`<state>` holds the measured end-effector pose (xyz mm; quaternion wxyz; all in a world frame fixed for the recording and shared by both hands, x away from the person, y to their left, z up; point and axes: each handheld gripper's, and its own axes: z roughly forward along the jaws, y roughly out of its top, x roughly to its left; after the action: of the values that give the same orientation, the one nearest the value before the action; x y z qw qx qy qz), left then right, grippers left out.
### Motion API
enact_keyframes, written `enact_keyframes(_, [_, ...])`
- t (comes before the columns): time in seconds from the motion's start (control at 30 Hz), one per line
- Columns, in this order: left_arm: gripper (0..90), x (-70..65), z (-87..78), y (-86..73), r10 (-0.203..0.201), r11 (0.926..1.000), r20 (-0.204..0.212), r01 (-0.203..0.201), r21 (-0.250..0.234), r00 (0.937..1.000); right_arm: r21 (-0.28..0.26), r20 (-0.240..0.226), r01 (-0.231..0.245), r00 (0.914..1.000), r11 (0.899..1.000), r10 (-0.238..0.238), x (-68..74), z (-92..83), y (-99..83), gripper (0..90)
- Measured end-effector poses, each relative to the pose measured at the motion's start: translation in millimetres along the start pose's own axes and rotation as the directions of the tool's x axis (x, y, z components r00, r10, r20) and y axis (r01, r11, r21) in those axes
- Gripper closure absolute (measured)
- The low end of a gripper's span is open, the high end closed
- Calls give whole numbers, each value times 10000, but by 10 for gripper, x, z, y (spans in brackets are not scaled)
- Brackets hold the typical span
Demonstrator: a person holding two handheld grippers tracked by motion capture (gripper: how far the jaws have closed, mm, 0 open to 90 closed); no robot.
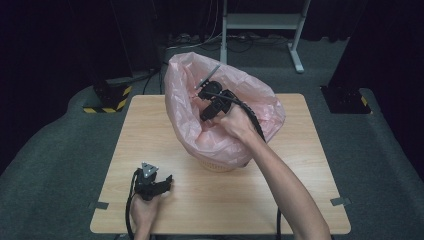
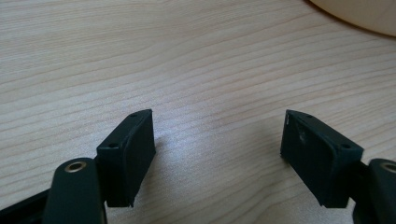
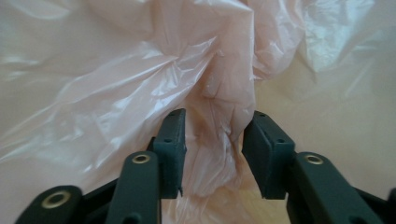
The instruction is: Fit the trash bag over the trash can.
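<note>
The crinkled translucent pink plastic bag (image 1: 226, 107) lines a pale round basket (image 1: 217, 165) mid-table. The right claw (image 3: 212, 154) reaches inside it, jaws apart with a fold of film between them. The left claw (image 2: 217, 156) rests spread on the light wooden table (image 1: 210, 200).

Bag (image 1: 235, 102): pale translucent pink, glossy, with whitish highlights along its creases; same pink in the right gripper view (image 3: 140, 79). Basket (image 1: 220, 166) under the bag: light beige, a strip visible at the base; cream rim at the top right corner of the left gripper view (image 2: 359, 11). Table (image 1: 280, 175): light wood, fine parallel grain lines, blond to tan (image 2: 140, 56); grey tape tabs at its near left and near right edges. Left gripper (image 1: 167, 184): black, grey plate on top, brass-coloured rivets (image 2: 218, 140). Right gripper (image 1: 204, 92): black, brass rivets (image 3: 212, 154), black cable. Floor (image 1: 380, 165): grey carpet. Stand foot (image 1: 107, 100) beyond the far left corner: yellow and black diagonal stripes. Frame (image 1: 260, 22) behind: light grey.
</note>
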<state>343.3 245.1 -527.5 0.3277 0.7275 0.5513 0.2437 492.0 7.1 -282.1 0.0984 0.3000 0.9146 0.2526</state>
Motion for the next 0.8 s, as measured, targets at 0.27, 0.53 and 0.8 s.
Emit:
enact_keyframes(0.27, [261,1,0,0,-1,10000,2,1,1,10000,-644,371,40,9993,9979,-16,-14,-248,-25,535])
enact_keyframes(0.53, [261,1,0,0,2,10000,-1,-2,-1,10000,-1194,957,-288,9946,9924,404,-143,-401,-32,600])
enact_keyframes(0.8, [262,1,1,0,-16,10000,9,16,-12,10000,-1072,1444,-769,9852,9913,920,-313,-358,4,639])
